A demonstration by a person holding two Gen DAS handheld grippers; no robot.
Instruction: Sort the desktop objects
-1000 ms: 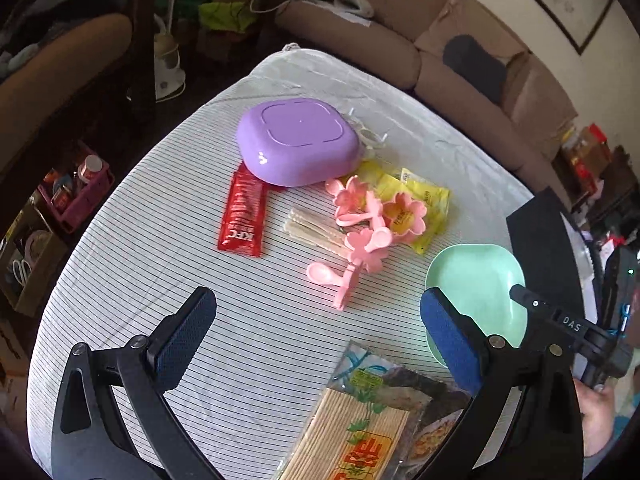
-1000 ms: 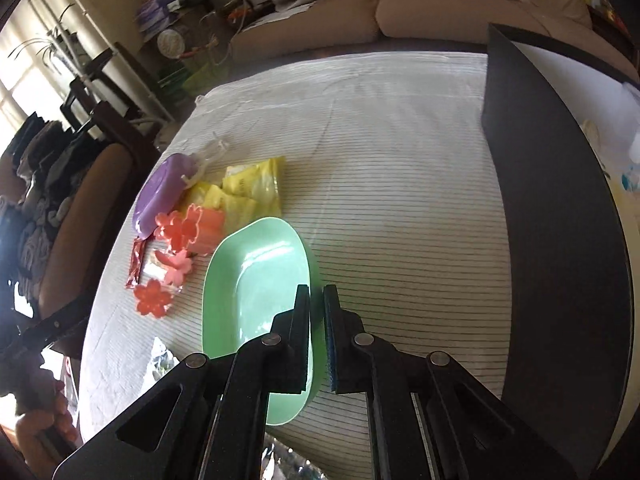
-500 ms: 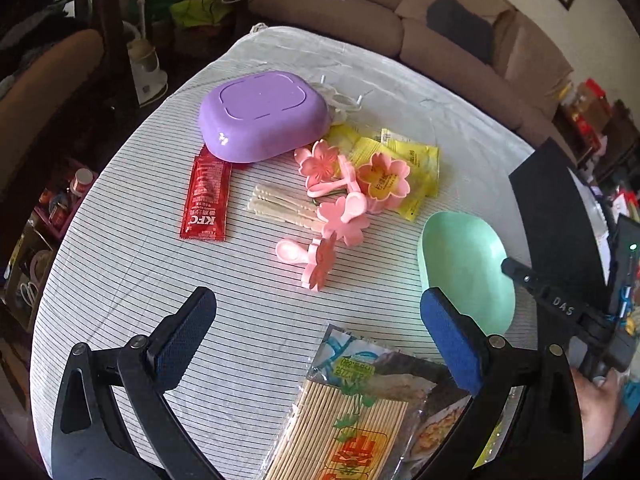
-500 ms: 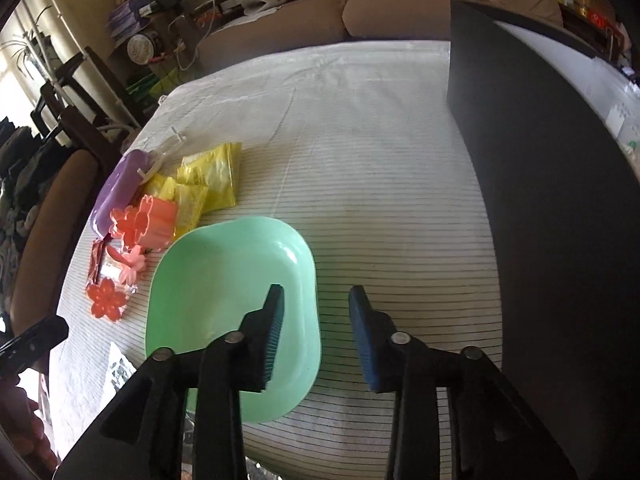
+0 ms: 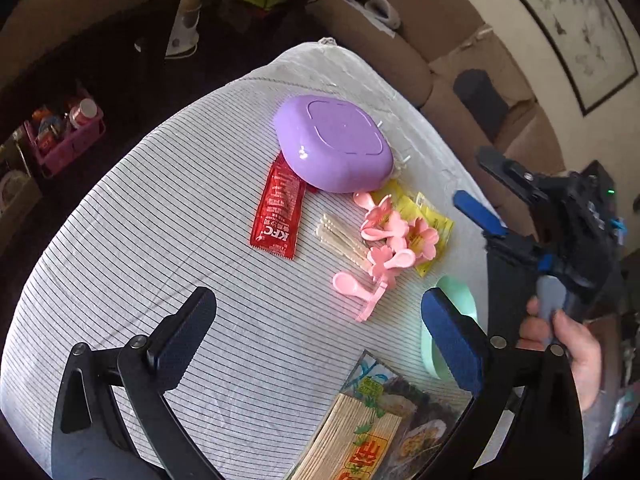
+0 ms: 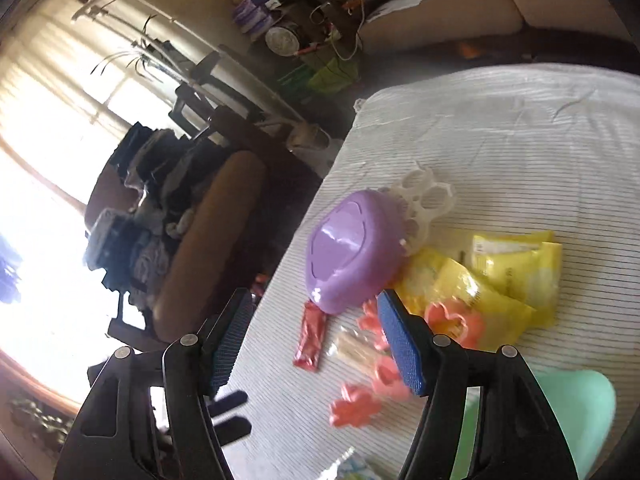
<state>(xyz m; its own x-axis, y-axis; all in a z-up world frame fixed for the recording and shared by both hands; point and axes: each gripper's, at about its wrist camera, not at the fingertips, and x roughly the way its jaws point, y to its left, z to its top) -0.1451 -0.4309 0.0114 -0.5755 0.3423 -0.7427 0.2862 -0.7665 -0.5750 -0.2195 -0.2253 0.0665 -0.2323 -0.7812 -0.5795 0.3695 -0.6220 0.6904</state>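
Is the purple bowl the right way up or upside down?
Upside down. The purple bowl shows its flat base on top, and its wide rim faces the striped tablecloth.

Beyond your bench, a tan upholstered sofa (image 5: 404, 20) curves along the far side, with a dark cushion (image 5: 478, 98) leaning on its backrest. A dark-framed painting (image 5: 560, 28) hangs on the pale wall above it. To your left, a pink plastic basket of small bottles (image 5: 66, 136) sits low by the floor. In the right wrist view you see a brown padded chair back (image 6: 208, 240) beside a bright, sunlit window (image 6: 44, 128).
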